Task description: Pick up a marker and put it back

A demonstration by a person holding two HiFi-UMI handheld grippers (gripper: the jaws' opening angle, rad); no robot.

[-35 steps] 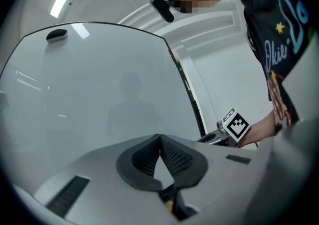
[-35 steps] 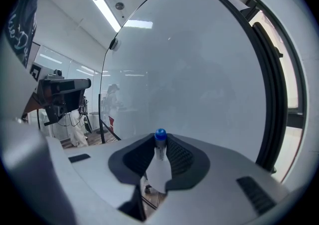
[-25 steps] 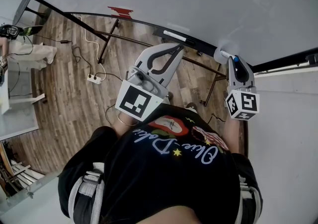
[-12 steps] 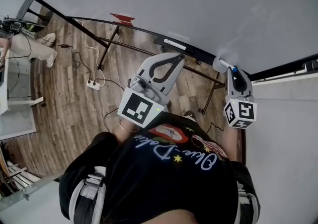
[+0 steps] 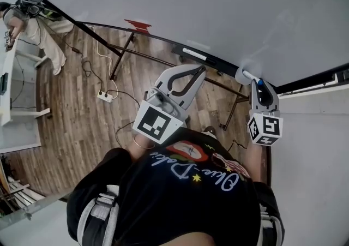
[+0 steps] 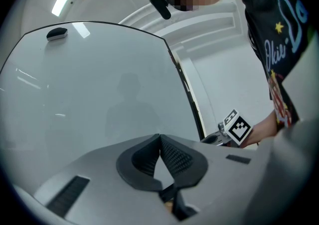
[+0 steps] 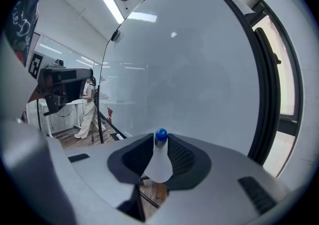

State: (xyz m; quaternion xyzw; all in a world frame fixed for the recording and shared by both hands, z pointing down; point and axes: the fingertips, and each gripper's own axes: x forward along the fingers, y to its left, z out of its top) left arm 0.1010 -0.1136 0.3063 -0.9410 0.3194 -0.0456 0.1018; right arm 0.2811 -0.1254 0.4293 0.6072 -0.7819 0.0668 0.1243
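Nearest is the person's black printed T-shirt [image 5: 185, 196], with both tools held out in front at about chest height. The left gripper [image 5: 203, 67] points level at the board. Its fingers [image 6: 174, 156] are together at the tips with nothing between them, so it is idle.

To the right, the right gripper [image 5: 259, 78] tips slightly downward. A white plastic marker with a blue cap [image 7: 159, 159] lies along its fingers [image 7: 183, 158], cap end out past the fingertips and towards the board. These fingers have just been opening. The marker is between them and its body fills the gap from pad to pad, so I judge the pads are on it only lightly.

The marker looks light, stiff and smooth, so it is not fragile but could slide out lengthways or roll once freed. The best hold is across the middle of the barrel, not on the tapered cap, and squarely enough that it cannot pivot.

Just beyond the fingertips stands the large white whiteboard [image 5: 218, 10]; the marker's cap is close to its lower right corner, by the black frame. Farther off, below and left, the wooden plank floor [image 5: 71, 114] carries a white power strip [image 5: 105, 96] and trailing cables.
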